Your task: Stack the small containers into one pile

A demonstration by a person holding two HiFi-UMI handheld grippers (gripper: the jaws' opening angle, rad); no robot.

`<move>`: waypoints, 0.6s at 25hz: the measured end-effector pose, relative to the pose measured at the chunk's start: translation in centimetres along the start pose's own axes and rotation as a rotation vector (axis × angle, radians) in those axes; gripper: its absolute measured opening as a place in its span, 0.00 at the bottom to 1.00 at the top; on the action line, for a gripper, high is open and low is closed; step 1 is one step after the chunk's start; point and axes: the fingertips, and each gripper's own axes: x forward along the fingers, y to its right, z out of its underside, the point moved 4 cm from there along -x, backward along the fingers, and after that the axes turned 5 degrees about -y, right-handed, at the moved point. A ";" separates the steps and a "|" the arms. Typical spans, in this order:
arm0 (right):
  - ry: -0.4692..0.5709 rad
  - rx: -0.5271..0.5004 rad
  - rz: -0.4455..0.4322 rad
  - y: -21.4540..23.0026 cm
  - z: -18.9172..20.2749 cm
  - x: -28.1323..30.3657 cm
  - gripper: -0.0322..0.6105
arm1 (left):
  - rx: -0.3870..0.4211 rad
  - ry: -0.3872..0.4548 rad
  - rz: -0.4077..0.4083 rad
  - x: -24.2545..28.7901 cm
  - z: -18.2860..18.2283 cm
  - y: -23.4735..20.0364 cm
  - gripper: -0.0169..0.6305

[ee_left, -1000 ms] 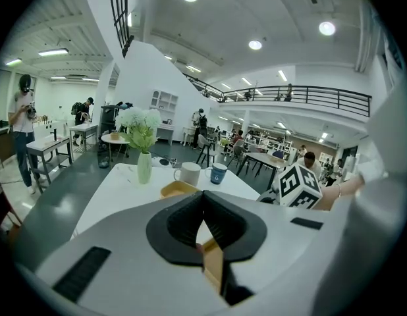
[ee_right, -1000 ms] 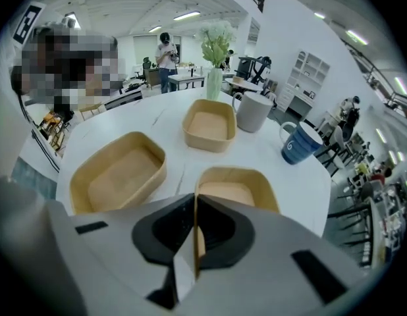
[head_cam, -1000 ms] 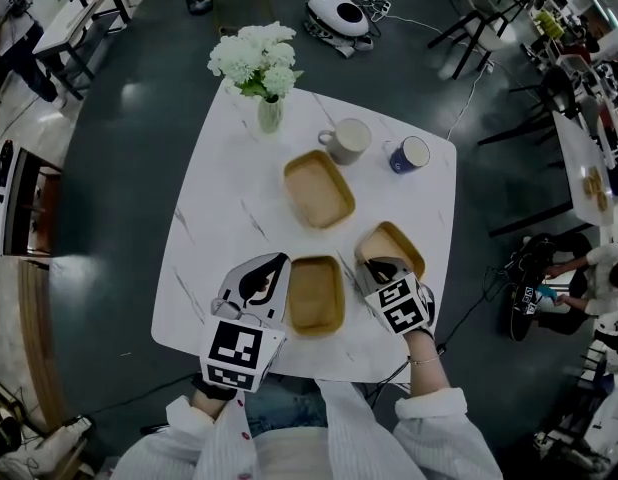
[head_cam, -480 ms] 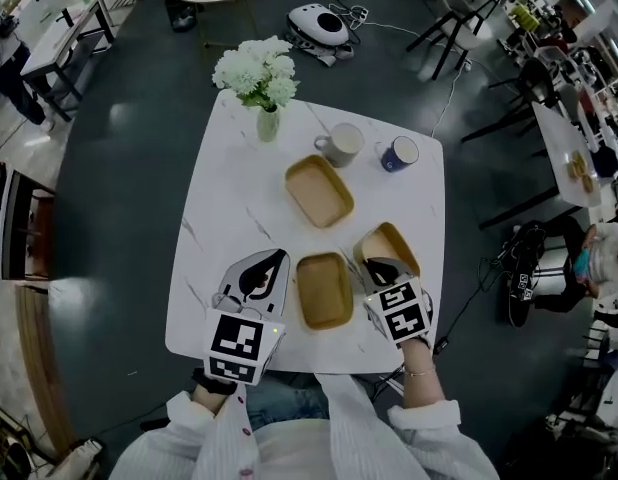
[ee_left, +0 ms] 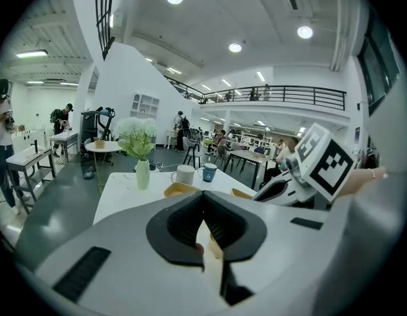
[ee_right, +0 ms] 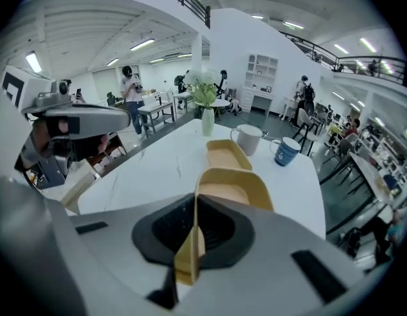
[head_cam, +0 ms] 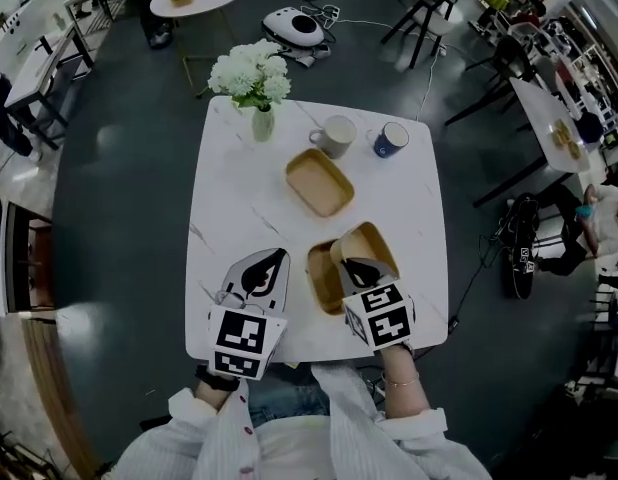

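Change since one second ago is on the right side only: the shallow tan rectangular container (head_cam: 369, 243), which stood on the white marble-patterned desk (head_cam: 229, 198) beside its neighbour, is now lifted and carried leftward. It hangs tilted and partly over the second tan container (head_cam: 317, 280), which lies near the front edge of the desk. The right gripper (head_cam: 354, 266) pinches the near rim of the lifted container in its claw, with the wall clamped between the two pads. The left gripper (head_cam: 274, 261) rests just left of the second container, its claw pressed together with nothing held, and it has not moved. The third tan container (head_cam: 319, 183) lies farther away, near the grey mug (head_cam: 336, 136) and the blue mug (head_cam: 391, 139). I judge that the first stacking is about to happen, and one more container remains after it.
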 end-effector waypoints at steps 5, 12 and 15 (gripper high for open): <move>0.030 0.078 -0.019 -2.5 -0.3 0.2 0.08 | 0.011 -0.004 0.007 -1.1 0.6 -0.5 0.05; 0.008 0.125 -0.010 -3.3 0.5 1.9 0.08 | 0.016 -0.014 0.002 -2.1 1.4 -1.0 0.05; -0.009 0.139 0.009 -2.8 1.2 2.4 0.08 | 0.019 -0.021 0.001 -2.2 1.6 -1.2 0.05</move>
